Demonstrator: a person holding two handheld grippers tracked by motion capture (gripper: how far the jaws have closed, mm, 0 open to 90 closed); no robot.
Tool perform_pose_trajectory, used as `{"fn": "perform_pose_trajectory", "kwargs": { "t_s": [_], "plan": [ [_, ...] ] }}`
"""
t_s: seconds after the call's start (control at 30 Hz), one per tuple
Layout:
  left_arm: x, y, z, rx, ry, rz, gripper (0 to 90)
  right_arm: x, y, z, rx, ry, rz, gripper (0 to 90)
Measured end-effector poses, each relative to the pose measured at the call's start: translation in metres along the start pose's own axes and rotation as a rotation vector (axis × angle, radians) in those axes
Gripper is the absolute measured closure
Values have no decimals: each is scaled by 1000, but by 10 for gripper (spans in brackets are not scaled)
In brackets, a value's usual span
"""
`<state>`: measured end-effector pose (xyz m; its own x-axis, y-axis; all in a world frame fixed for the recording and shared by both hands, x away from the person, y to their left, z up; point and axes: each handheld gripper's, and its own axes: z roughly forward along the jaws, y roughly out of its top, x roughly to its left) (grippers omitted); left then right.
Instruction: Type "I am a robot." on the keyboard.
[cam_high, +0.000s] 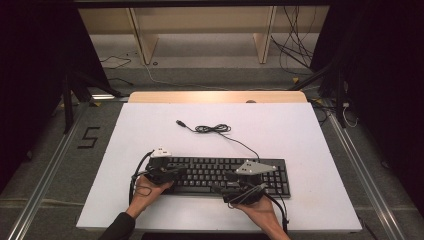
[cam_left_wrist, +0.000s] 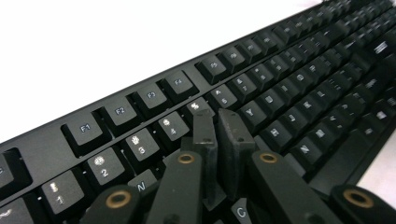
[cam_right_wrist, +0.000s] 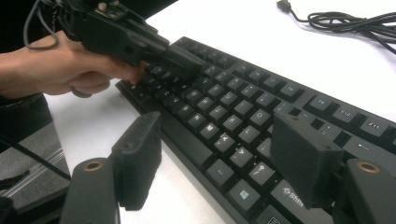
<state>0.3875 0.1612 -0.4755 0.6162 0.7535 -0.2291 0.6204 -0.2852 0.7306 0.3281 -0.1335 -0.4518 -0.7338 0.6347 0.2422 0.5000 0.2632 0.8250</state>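
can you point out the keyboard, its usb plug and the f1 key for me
keyboard (cam_high: 220, 176): high view, on the key field between the two grippers.
usb plug (cam_high: 179, 122): high view, on the plug at the cable's free end, lying on the white table.
f1 key (cam_left_wrist: 85, 128): left gripper view, on the keycap's top face.

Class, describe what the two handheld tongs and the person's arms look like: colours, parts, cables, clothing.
Both tongs are black. The left tongs and right tongs each carry a grey three-cornered plate on top, trail a black cable, and have brass-coloured rivets on their linkages. The left forearm wears a dark sleeve.
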Motion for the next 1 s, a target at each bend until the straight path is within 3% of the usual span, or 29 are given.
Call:
{"fn": "perform_pose_trajectory", "kwargs": {
  "t_s": [0.23,0.53,0.7,1.0],
  "plan": [
    [-2,0,-13,-57,-40,-11,741,-3,1,3,3,-8,3,368],
    [-8,-4,-28,-105,-88,-27,509,-6,5,12,22,-28,-3,455],
    [-8,-8,-38,-142,-93,-33,411,-8,8,18,39,-33,-5,541],
    [-11,-14,-44,-169,-98,-35,336,-10,14,29,55,-45,-19,783]
  ]
}}
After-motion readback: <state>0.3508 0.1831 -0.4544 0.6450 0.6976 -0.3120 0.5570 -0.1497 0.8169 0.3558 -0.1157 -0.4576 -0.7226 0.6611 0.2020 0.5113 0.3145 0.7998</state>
